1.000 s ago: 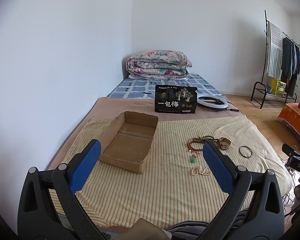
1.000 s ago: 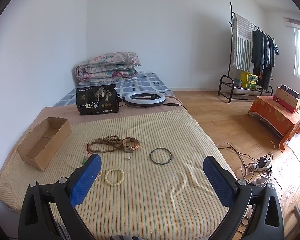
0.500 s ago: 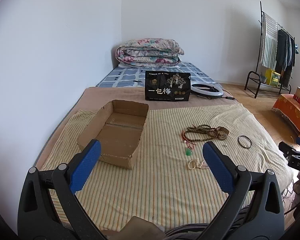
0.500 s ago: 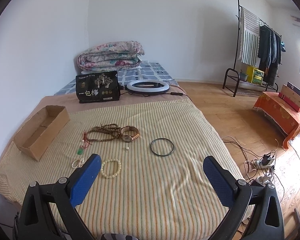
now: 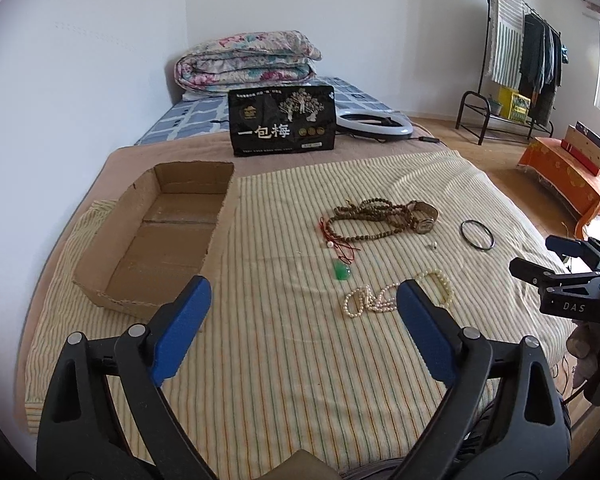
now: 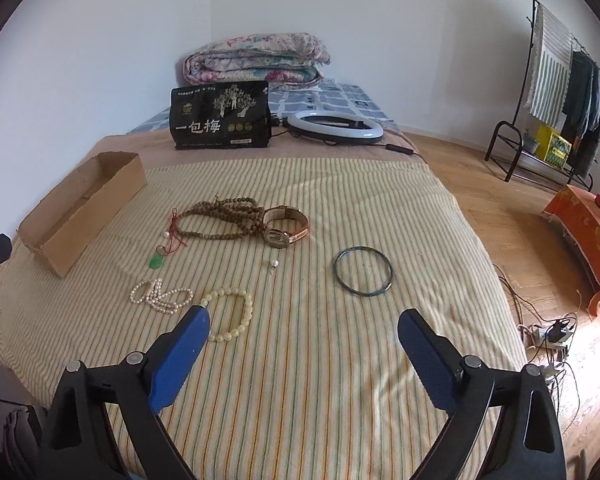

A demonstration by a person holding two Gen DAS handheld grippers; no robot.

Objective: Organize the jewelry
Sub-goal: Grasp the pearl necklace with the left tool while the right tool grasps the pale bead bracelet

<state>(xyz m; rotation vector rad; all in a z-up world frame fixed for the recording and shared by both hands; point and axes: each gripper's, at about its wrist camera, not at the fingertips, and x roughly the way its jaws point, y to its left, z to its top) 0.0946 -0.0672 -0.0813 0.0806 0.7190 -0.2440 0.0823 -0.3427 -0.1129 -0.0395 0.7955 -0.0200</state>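
The left claw [image 5: 302, 300] hangs over the striped yellow bedspread [image 5: 284, 344], jaws wide and closing, nothing between them. The right claw [image 6: 303, 330] is likewise wide, closing and empty. On the bed, an open brown cardboard box [image 5: 160, 236] sits left. Right of it lie brown wooden prayer beads [image 6: 220, 220] touching a gold wristwatch [image 6: 284, 228], a green pendant on red cord [image 6: 156, 261], a white pearl strand [image 6: 160, 298], a pale cream bead bracelet [image 6: 236, 314] and, apart, a dark thin bangle [image 6: 363, 271].

On the bed [image 6: 340, 380], the box [image 6: 80, 208] lies left of the necklaces [image 6: 220, 220] and bangle [image 6: 363, 271].
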